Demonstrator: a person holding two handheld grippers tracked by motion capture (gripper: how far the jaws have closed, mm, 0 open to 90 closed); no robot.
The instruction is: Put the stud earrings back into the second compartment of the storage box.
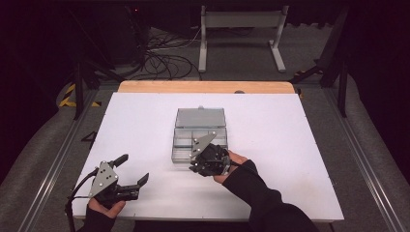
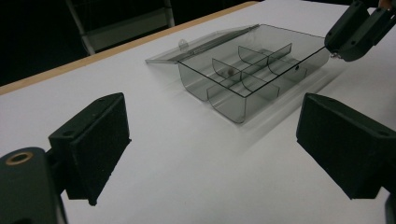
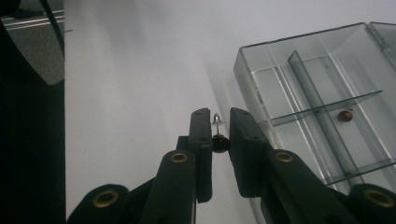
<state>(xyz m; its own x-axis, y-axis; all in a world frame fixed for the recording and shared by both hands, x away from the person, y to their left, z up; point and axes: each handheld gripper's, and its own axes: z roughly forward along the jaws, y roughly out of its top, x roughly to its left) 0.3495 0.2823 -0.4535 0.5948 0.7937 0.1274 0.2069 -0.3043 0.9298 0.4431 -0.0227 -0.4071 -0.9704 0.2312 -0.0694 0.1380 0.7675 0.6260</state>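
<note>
Two earrings are the work here: one small dark earring (image 3: 345,115) already lies in a compartment of the clear divided box (image 3: 261,51) at the right of the right gripper view. Your right gripper (image 3: 219,135) is closed on the second earring (image 3: 219,141), low in the centre of that view, just beside the box's near wall. Your left gripper (image 1: 129,170) waits wide open and empty at the lower left of the high view. Next, I think, you must carry it over a free compartment and open gently.
</note>
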